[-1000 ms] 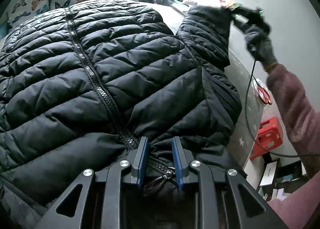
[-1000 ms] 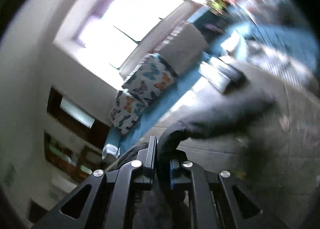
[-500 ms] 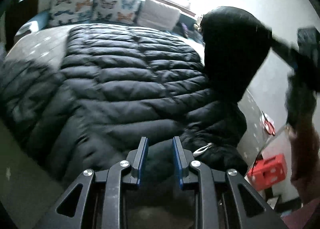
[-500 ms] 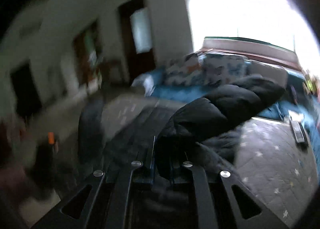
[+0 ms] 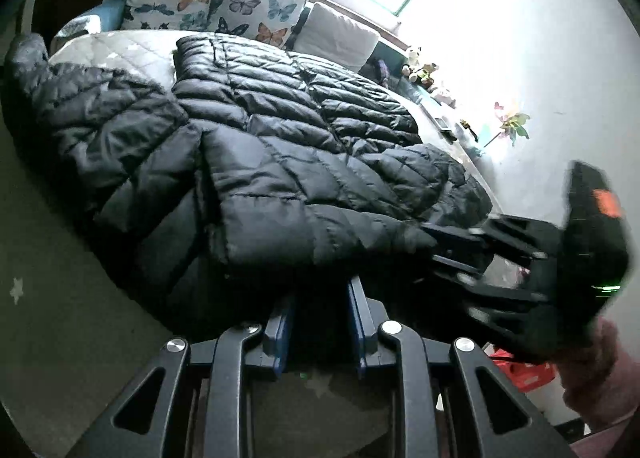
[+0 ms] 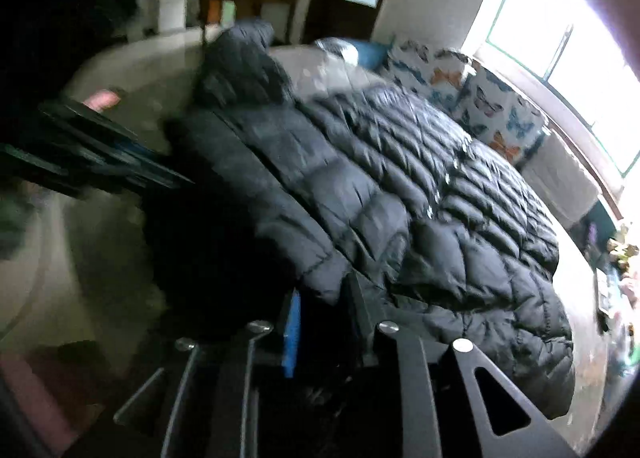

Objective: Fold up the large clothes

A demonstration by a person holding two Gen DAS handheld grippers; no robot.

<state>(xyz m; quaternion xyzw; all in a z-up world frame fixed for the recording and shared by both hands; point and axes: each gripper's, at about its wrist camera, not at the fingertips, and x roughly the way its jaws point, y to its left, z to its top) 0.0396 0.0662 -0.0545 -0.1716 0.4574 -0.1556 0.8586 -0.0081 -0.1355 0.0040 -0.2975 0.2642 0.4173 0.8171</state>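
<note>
A: From the left wrist view, where does the jacket (image 5: 288,162) lie?

B: It spreads over the bed (image 5: 120,58), long axis running away from us toward the butterfly pillows (image 5: 224,6); one sleeve (image 5: 328,218) lies folded across the body, the other sleeve (image 5: 72,98) sprawls out to the left; our left gripper (image 5: 320,314) sits at the near edge, jaws somewhat apart, and we cannot tell whether fabric is caught between them.

A: And the right gripper (image 5: 452,254)?

B: At the folded sleeve's cuff, touching it; its grip is blurred there.

A: The right wrist view?

B: The cuff (image 6: 320,278) lies between our parted jaws; whether they pinch it we cannot tell; the left gripper (image 6: 152,174) shows at the left, beside the jacket's edge and nearer the sprawled sleeve.
</note>
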